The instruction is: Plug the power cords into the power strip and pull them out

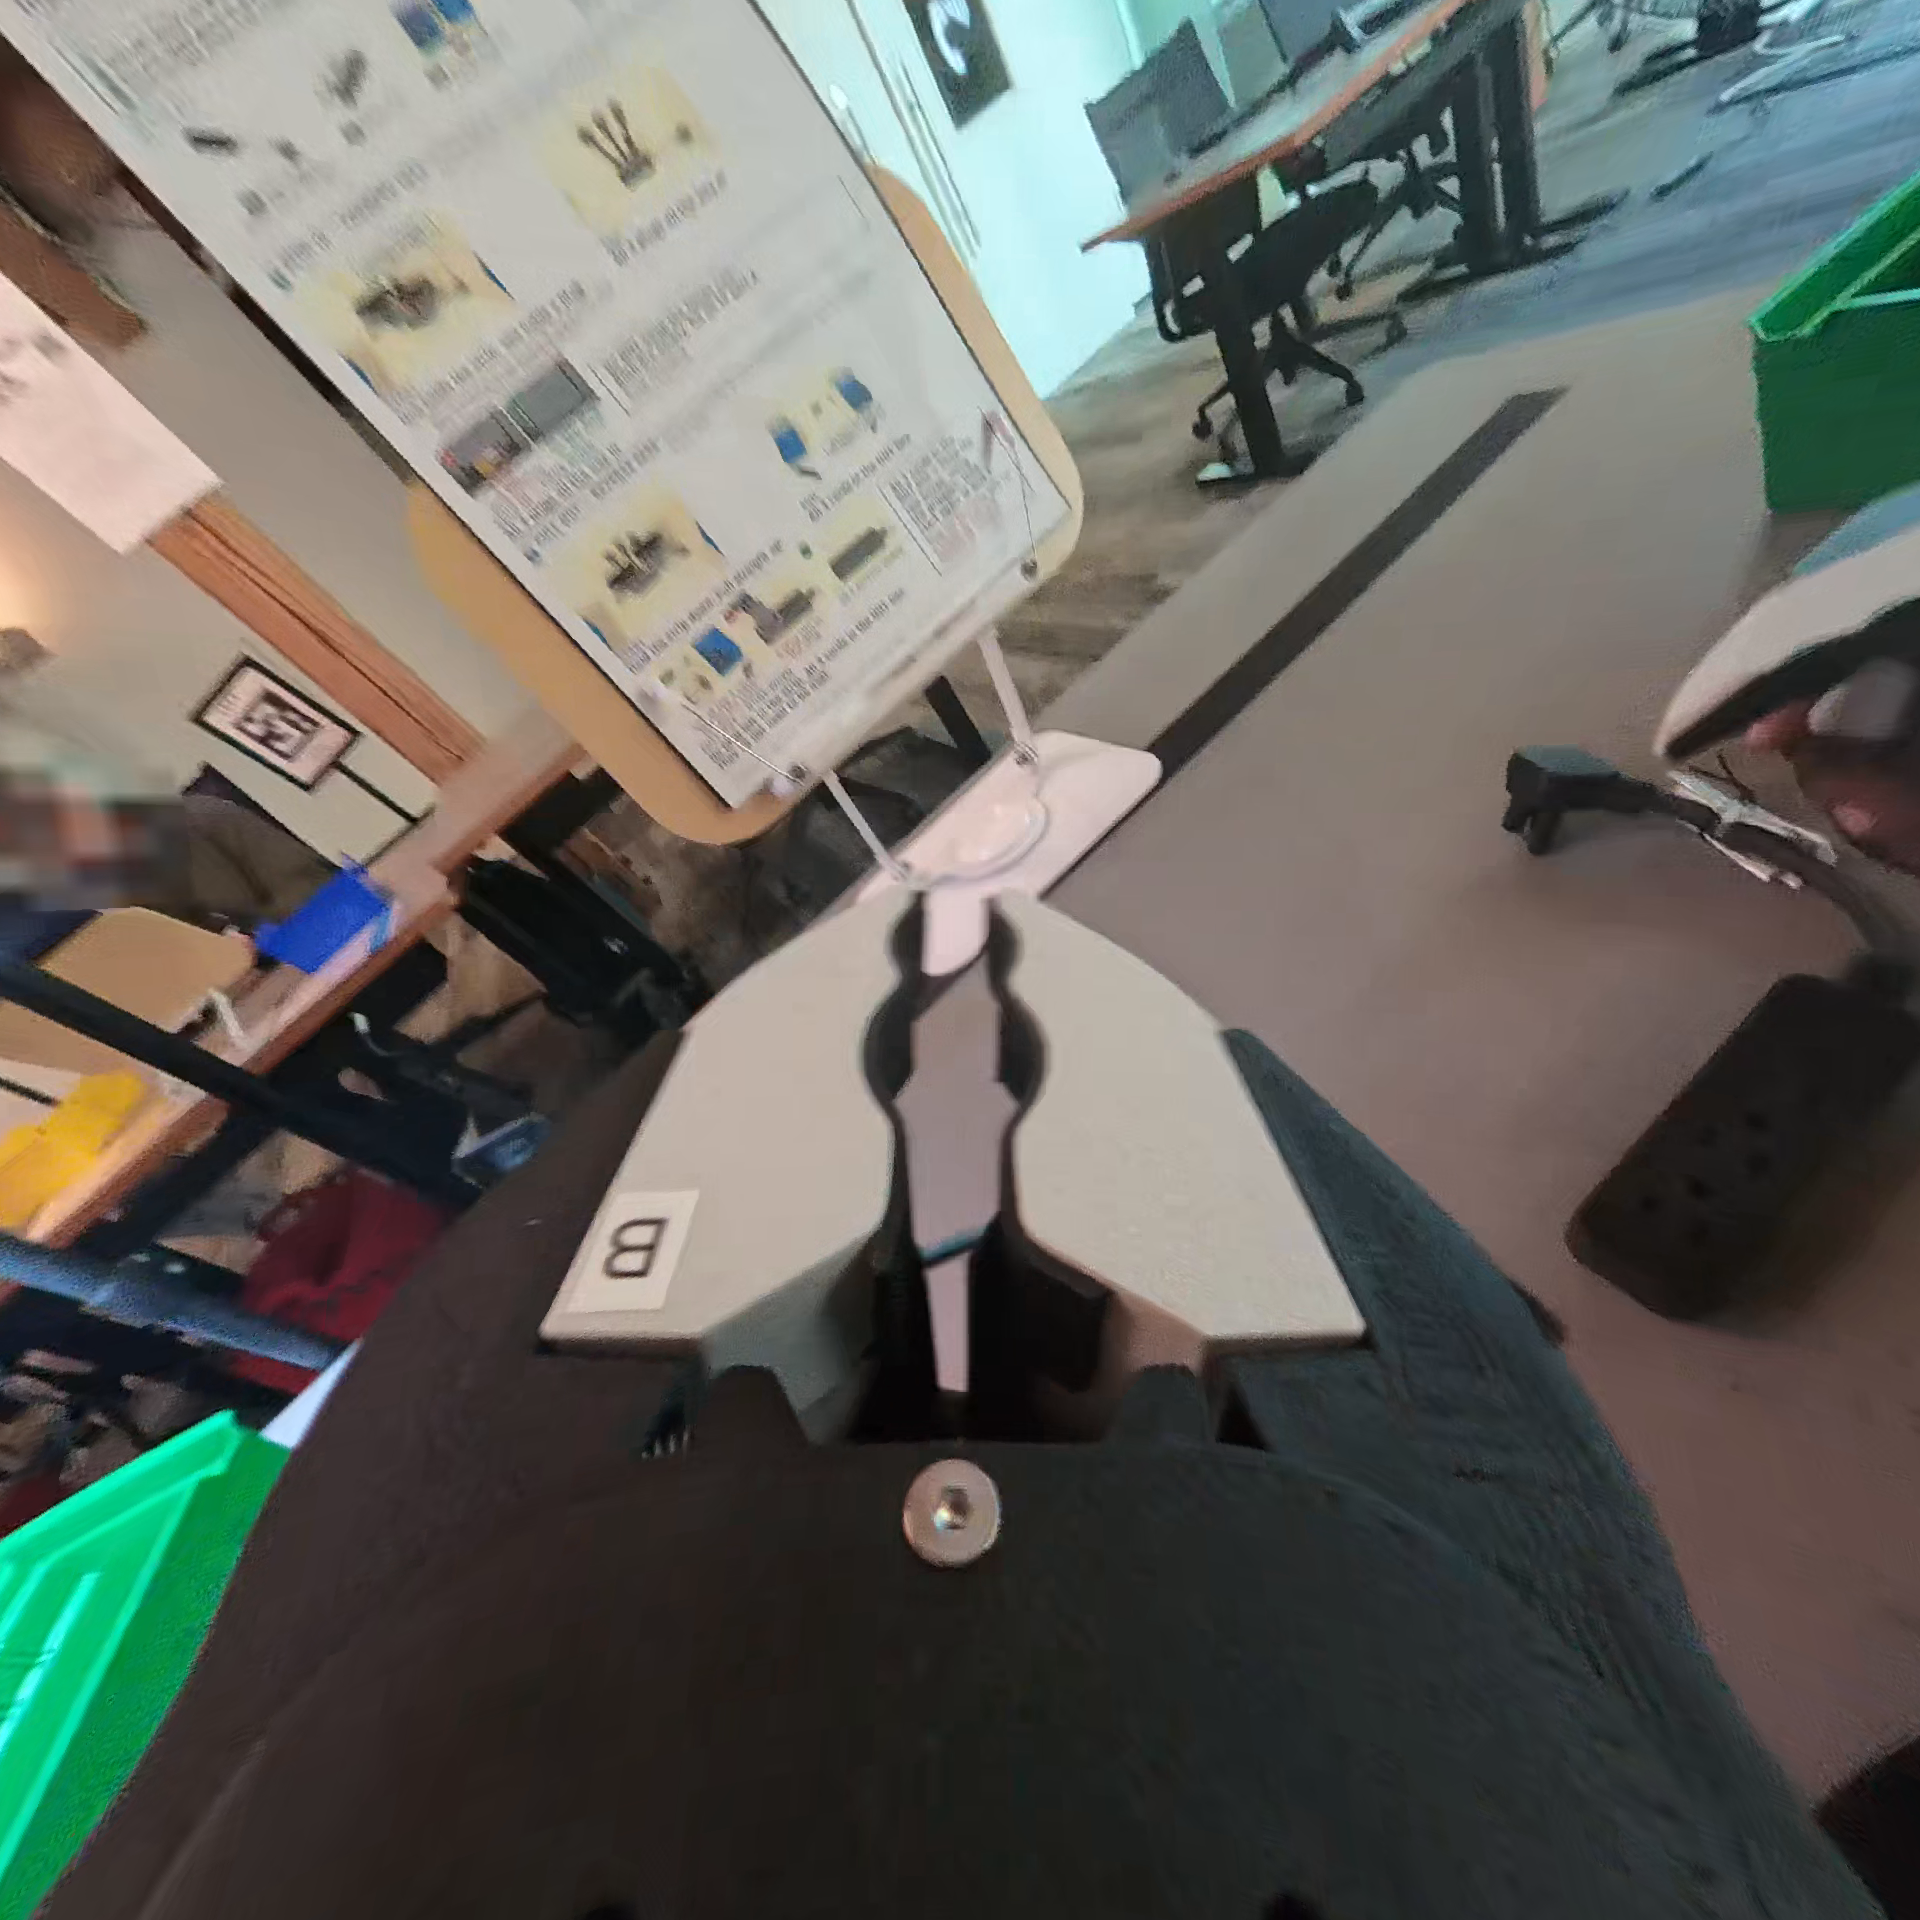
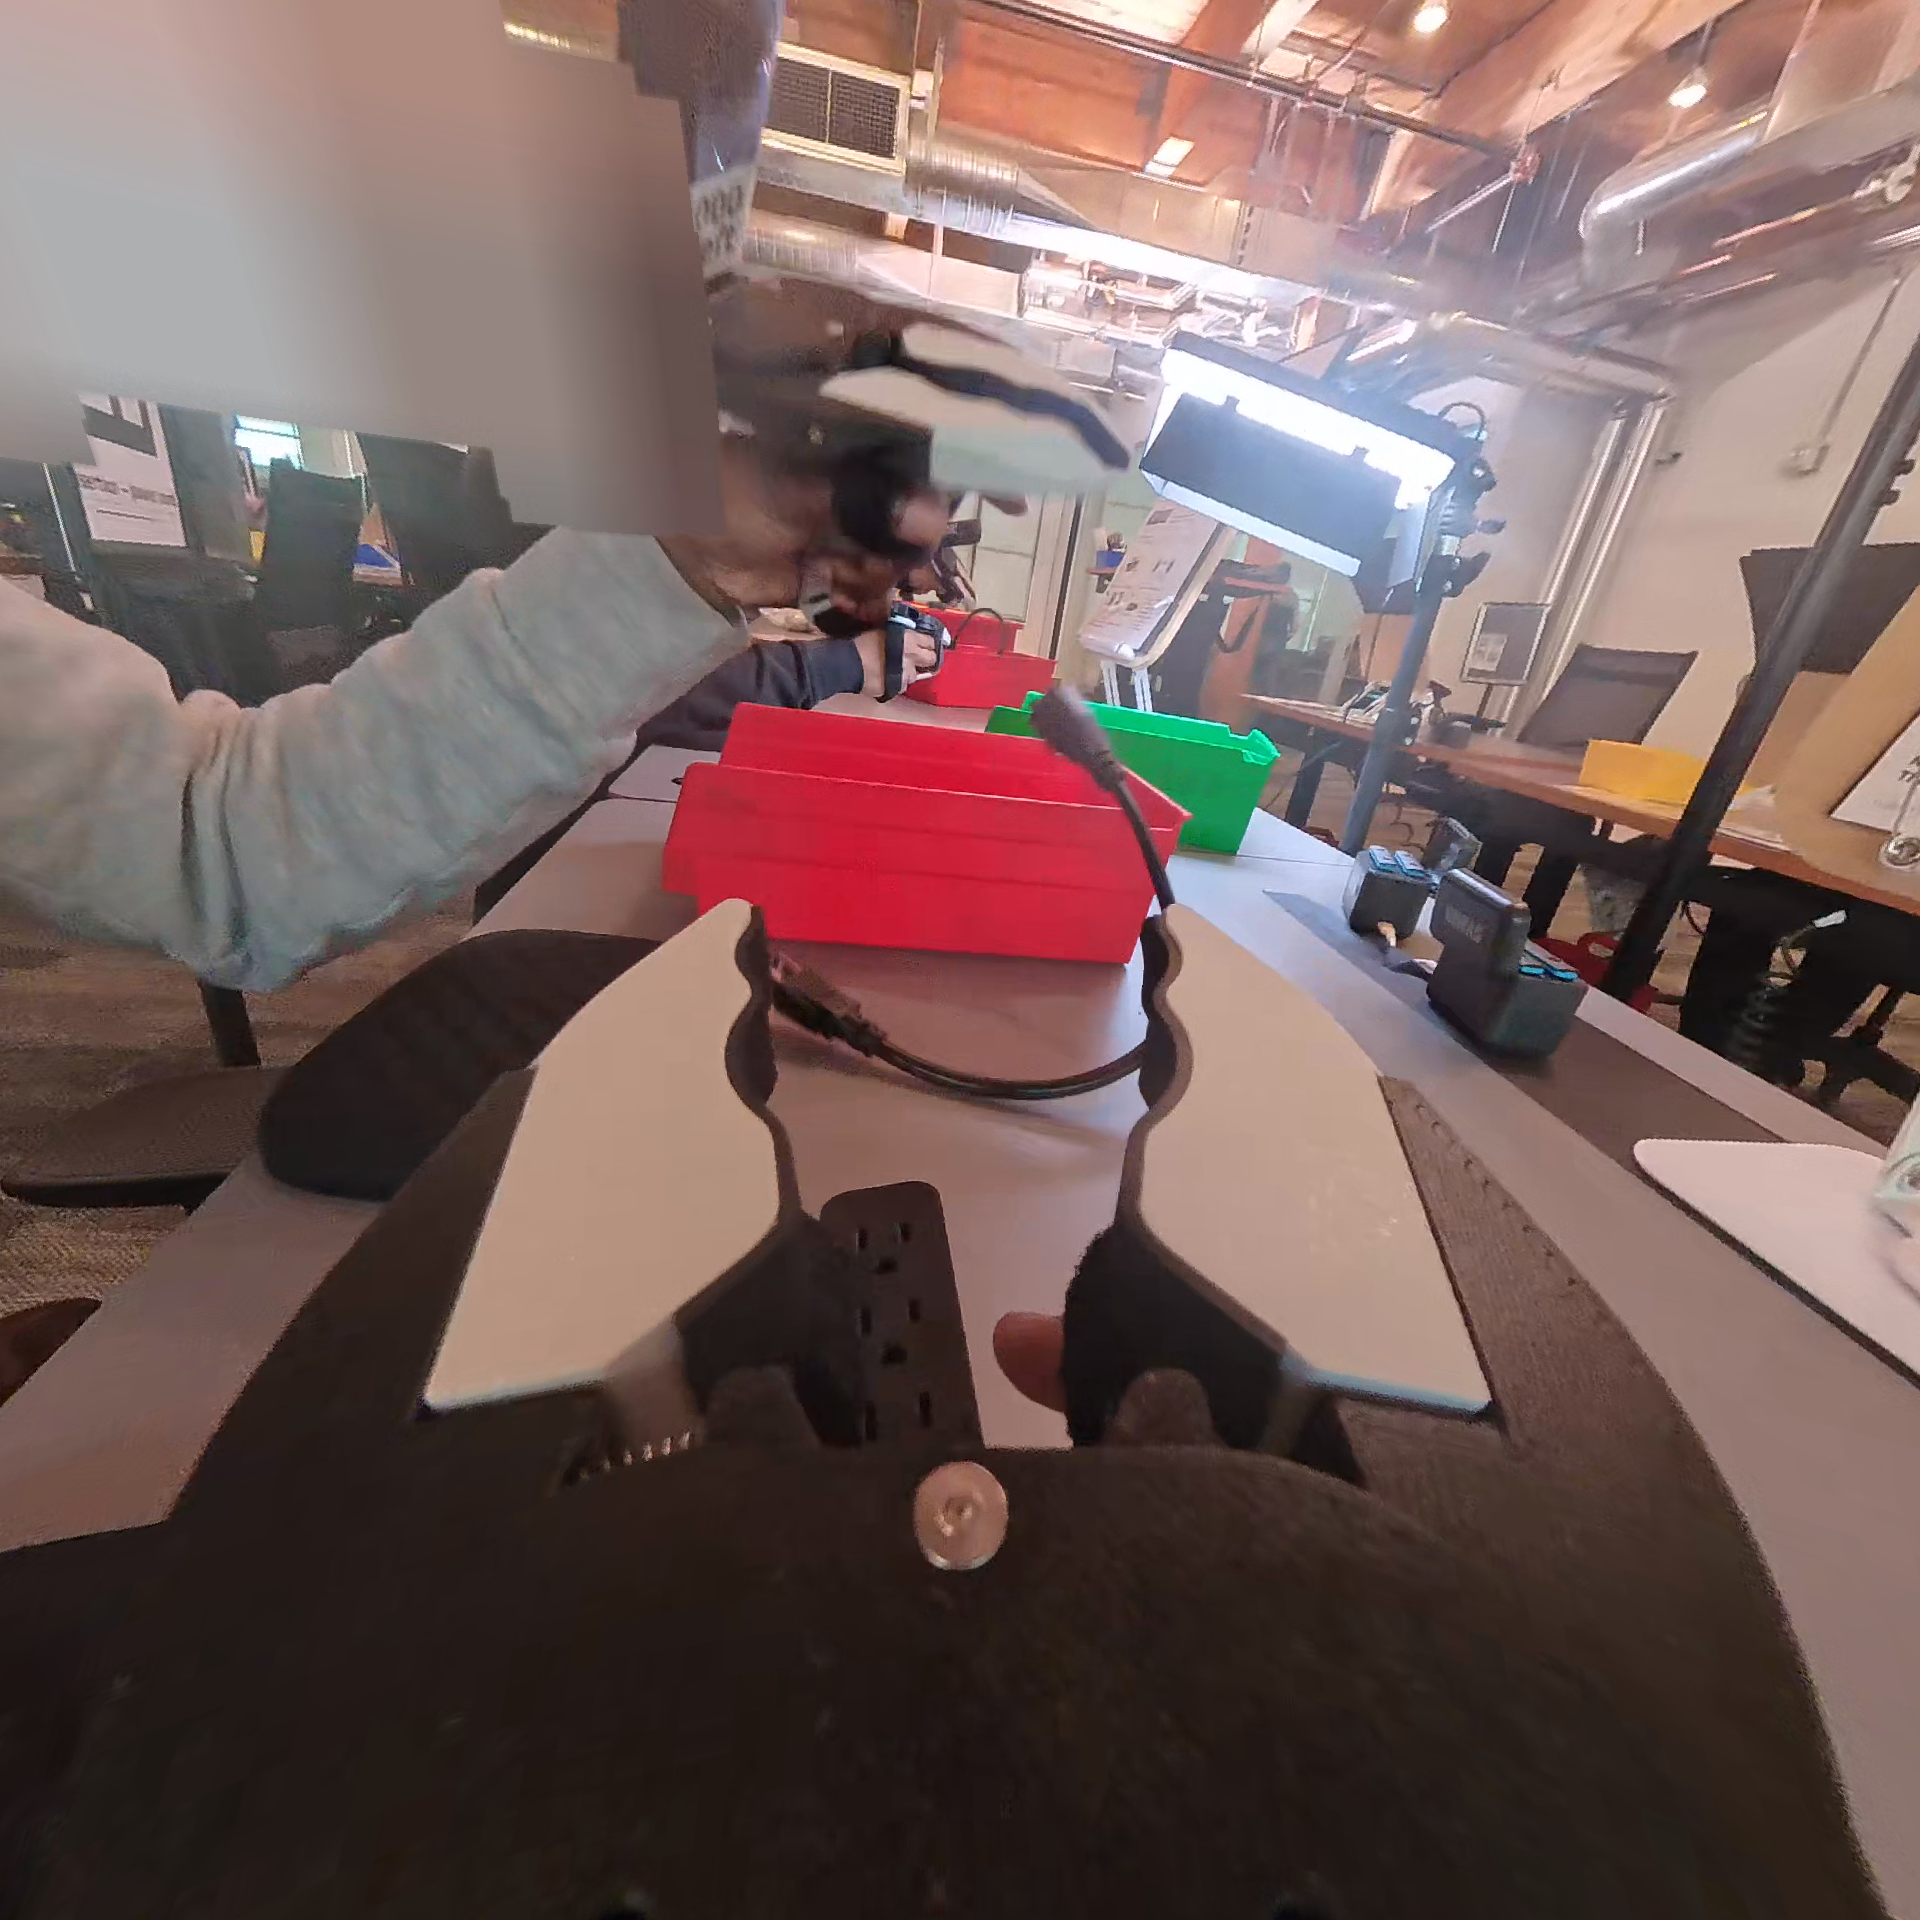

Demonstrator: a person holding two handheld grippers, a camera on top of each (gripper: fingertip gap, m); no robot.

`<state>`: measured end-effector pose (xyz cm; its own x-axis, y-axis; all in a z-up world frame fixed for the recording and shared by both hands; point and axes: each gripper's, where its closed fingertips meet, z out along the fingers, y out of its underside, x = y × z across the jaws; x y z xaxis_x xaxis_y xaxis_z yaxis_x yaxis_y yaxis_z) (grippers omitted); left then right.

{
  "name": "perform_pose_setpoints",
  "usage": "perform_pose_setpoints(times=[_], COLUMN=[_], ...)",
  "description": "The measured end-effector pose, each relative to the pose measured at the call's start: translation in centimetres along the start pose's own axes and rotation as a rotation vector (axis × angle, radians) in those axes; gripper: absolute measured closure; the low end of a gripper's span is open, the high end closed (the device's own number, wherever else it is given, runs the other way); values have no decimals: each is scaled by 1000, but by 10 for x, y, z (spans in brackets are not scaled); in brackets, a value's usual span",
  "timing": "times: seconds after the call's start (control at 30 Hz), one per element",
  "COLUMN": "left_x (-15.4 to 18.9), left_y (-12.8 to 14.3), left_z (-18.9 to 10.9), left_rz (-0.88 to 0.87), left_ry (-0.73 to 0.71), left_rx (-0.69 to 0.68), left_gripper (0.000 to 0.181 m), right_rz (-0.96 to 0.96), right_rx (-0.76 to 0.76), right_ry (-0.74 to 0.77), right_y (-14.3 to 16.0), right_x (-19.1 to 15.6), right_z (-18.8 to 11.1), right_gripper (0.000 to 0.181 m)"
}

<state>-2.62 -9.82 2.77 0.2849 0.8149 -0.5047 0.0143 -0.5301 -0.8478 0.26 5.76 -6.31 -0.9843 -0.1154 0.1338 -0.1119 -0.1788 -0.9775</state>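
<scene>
My right gripper (image 2: 956, 935) is open and low over the grey table (image 2: 1039, 1153). The black power strip (image 2: 904, 1299) lies under it between the fingers; it also shows in the left wrist view (image 1: 1745, 1132). A short black power cord (image 2: 997, 1081) curves across the gap in front of the fingertips. One plug (image 2: 821, 1008) rests near the left finger; the other end (image 2: 1081, 727) rises past the right finger. Nothing is gripped. My left gripper (image 1: 951, 914) is shut and empty, held high above the table (image 2: 977, 416). A black plug (image 1: 1558, 790) sits before the right gripper (image 1: 1766, 675).
Red bins (image 2: 904, 862) and a green bin (image 2: 1174, 769) stand just beyond the cord. Battery chargers (image 2: 1496, 966) and a white mat (image 2: 1787, 1216) are at the right. An instruction board (image 1: 665, 395) on a white stand stands ahead of the left gripper, with green bins (image 1: 1839, 364) nearby. There is about 20 centimeters between the tips of the two grippers. To reach the black plug (image 1: 1558, 790) in a straight line is about 15 centimeters for my right fingers, about 35 centimeters for my left.
</scene>
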Motion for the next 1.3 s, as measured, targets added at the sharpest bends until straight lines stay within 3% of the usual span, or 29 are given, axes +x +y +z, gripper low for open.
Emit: perform_pose_setpoints(times=[0.07, 0.17, 0.27, 0.33, 0.63, 0.8, 0.87, 0.9, 1.03, 1.3], left_x=[19, 58, 84, 104, 106, 99, 102, 100, 94, 69], left_y=[19, 63, 127, 155, 225, 245, 245, 245, 235, 162], left_z=[1, -9, -35, -59, -85, -88, -90, -88, -79, -56], left_rz=[-65, -146, -29, 32, 122, 122, 110, 128, 195, 319], left_ry=[129, 325, 397, 519, 654, 678, 713, 707, 633, 417], left_rx=[-57, -244, -575, -736, -1196, -1348, -1353, -1342, -1225, -873], left_gripper=[133, 119, 118, 118, 129, 134, 142, 154, 154, 157], right_rz=[6, 67, 81, 76, 44, 38, 31, 27, 21, 26], right_rx=[9, -2, -37, -57, -101, -100, -103, -106, -115, -137], right_ry=[-3, -38, -58, -74, -88, -87, -87, -88, -93, -94], right_y=[-2, -1, 5, 9, 16, 16, 16, 17, 19, 24], right_x=[0, -5, -9, -13, -17, -17, -17, -17, -19, -19], right_z=[0, 2, 5, 8, 10, 9, 10, 10, 11, 12], right_gripper=[112, 113, 113, 114, 116, 116, 116, 116, 116, 117])
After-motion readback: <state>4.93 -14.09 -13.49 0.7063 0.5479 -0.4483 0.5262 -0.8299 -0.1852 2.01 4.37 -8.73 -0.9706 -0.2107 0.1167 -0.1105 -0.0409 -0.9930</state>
